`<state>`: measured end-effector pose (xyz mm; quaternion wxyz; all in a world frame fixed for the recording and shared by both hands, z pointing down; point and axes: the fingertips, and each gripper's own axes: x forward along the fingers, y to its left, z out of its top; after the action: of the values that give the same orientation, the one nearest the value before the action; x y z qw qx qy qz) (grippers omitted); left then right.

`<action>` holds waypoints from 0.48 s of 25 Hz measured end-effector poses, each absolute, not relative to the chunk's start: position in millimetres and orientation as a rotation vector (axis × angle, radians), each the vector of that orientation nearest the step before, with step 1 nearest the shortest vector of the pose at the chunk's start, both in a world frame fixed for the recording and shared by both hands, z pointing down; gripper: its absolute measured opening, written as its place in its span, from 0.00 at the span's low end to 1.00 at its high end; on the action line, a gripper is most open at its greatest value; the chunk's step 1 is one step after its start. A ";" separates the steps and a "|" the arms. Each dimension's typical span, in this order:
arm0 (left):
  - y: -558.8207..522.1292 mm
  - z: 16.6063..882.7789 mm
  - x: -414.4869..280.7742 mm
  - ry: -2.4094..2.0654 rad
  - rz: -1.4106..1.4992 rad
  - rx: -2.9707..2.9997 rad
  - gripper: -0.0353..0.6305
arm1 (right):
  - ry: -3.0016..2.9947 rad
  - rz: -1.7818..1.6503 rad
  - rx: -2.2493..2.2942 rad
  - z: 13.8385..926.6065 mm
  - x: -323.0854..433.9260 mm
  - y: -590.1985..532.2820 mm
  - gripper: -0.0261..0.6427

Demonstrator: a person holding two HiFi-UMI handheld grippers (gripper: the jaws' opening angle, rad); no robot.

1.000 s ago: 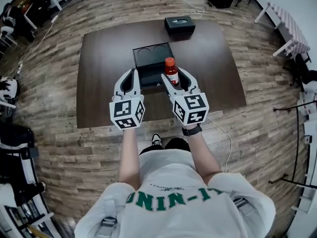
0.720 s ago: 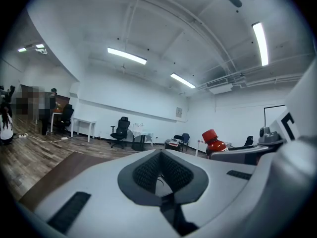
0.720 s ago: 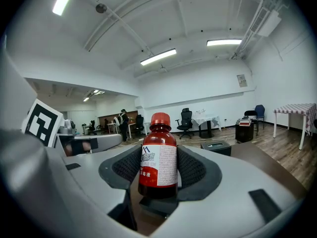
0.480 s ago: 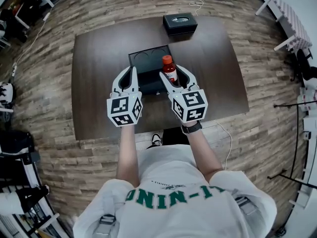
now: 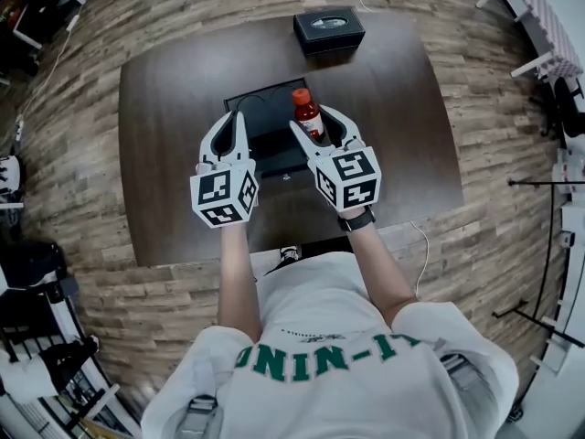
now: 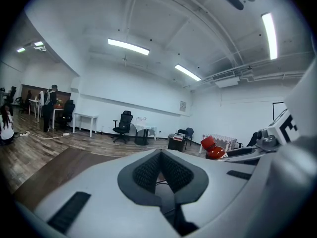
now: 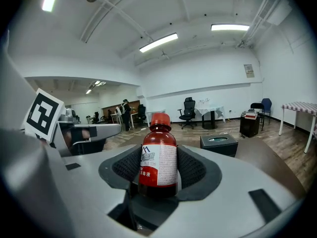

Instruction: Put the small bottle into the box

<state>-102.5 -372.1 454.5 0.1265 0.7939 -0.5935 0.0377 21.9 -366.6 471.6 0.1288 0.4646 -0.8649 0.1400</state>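
A small bottle [image 5: 306, 114] of red liquid with a red cap and white label stands upright between the pads of my right gripper [image 5: 317, 124], which is shut on it. The right gripper view shows the bottle [image 7: 158, 157] close up, the pads pressing both its sides. From above, the bottle is over the right edge of the open black box [image 5: 267, 117] on the dark table [image 5: 164, 108]. My left gripper [image 5: 233, 123] hovers over the box's left side, shut with nothing in it. Its pads meet in the left gripper view [image 6: 159, 155], where the bottle's red cap [image 6: 213, 148] shows at the right.
A black tissue box [image 5: 329, 30] sits at the table's far edge, also in the right gripper view [image 7: 218, 145]. The table's near edge is just in front of the person. Office chairs and white tables stand far off on the wood floor.
Both grippers have drifted slightly forward over the box, the bottle staying in the right one. The head view has shifted, so the table sits higher and further left in frame.
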 end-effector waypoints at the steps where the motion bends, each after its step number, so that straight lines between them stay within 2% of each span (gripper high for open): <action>1: -374.6 459.8 -102.6 -1.722 0.116 2.304 0.06 | -2.504 0.414 1.338 478.4 21.3 -369.6 0.39; 12: -384.7 516.9 -115.8 -1.699 0.170 2.218 0.06 | -2.372 0.359 0.955 564.4 -10.7 -364.2 0.39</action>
<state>-115.8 -384.7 516.9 0.1703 0.7809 -0.5979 0.0600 -10.7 -364.2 564.4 0.2761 0.3554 -0.8830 0.1336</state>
